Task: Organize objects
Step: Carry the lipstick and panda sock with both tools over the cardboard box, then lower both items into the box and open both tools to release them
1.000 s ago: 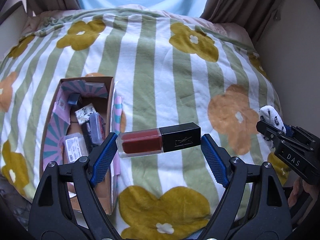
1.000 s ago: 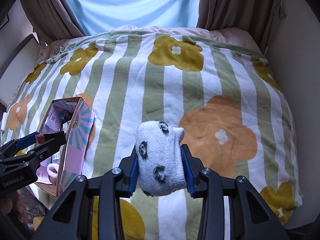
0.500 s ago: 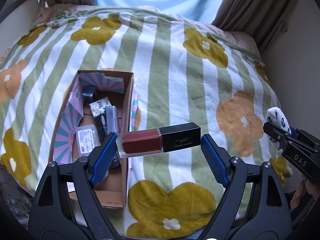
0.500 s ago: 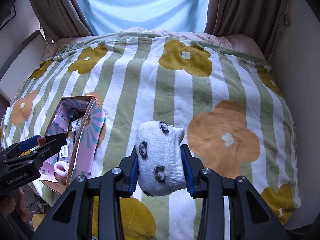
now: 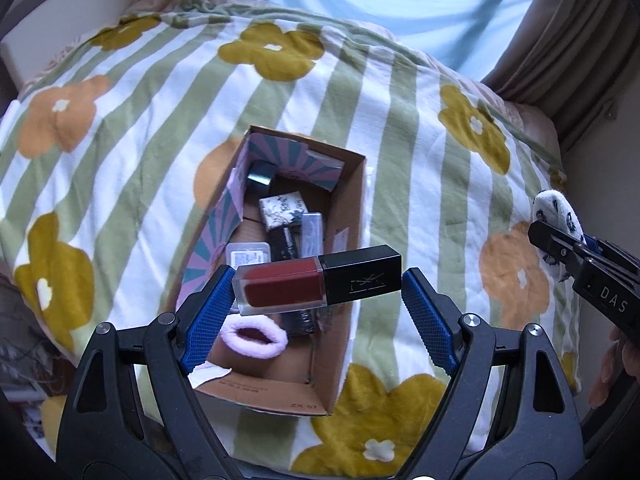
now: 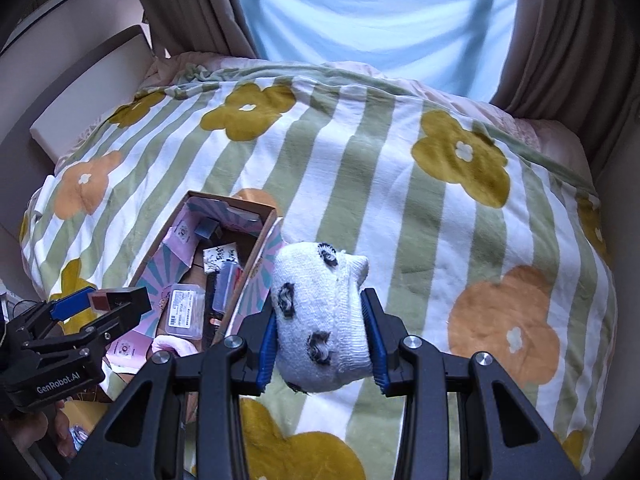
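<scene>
My left gripper [image 5: 318,294] is shut endwise on a red lip gloss tube with a black cap [image 5: 316,286] and holds it above the near end of an open cardboard box [image 5: 348,272]. The box holds several small cosmetics and a pink scrunchie [image 5: 256,338]. My right gripper [image 6: 322,336] is shut on a rolled white sock with black marks [image 6: 320,312], above the blanket just right of the box [image 6: 256,256]. The left gripper also shows in the right wrist view [image 6: 100,304], and the right gripper in the left wrist view [image 5: 560,244].
A striped blanket with yellow and orange flowers [image 6: 400,184] covers the bed. Brown curtains [image 6: 560,32] and a bright window stand behind it. A wall runs along the bed's right side [image 5: 600,184]. A white headboard edge [image 6: 92,92] is at the left.
My left gripper has moved left with the lip gloss, from over the blanket to over the box. My right gripper, still holding the sock, has moved closer to the box.
</scene>
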Motion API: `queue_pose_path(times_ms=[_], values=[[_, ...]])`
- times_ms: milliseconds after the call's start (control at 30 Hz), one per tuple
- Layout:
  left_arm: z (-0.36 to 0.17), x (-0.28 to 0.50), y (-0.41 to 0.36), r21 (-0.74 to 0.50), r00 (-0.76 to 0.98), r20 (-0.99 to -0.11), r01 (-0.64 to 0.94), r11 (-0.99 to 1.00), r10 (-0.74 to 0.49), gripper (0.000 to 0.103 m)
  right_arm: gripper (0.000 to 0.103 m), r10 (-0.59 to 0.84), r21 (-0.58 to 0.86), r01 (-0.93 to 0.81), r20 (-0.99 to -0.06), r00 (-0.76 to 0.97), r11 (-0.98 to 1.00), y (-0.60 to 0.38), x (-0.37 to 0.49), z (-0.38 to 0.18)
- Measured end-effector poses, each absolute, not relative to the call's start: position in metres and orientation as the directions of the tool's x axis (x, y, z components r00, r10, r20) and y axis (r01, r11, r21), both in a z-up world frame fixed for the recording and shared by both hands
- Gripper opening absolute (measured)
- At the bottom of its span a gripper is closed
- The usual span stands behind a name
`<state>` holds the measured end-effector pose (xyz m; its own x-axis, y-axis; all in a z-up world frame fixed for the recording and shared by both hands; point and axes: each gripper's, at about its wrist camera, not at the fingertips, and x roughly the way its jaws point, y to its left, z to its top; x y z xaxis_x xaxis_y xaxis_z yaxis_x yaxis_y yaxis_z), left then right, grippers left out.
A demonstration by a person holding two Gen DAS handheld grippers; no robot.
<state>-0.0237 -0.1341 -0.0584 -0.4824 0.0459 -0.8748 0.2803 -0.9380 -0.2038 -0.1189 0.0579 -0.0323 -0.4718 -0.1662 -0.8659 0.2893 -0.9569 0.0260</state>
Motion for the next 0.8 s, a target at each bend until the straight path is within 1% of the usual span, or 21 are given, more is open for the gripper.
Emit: queue_pose_path(times_ms=[233,400,800], values=[[-0.095,-0.013,-0.173,-0.207,-0.427,-0.904,0.375,-0.904,0.030,0.083,0.036,-0.198,0.022,0.393,-0.889,-0.413,-0.919,0.000,-0.153,-0.060],[-0.130,-0.014,-0.190,-0.218,-0.381,-0.924,0.422,-0.880,0.046,0.083,0.036,-0.206,0.018,0.464,-0.911,-0.358,-0.886,-0.044,-0.178,-0.091],[-0.191,-0.034,-0.184,-0.209,-0.313,-0.947,0.444,-0.871,0.068,0.083,0.036,-0.224,0.050,0.612,-0.951,-0.211,-0.789,-0.125,-0.222,-0.186]])
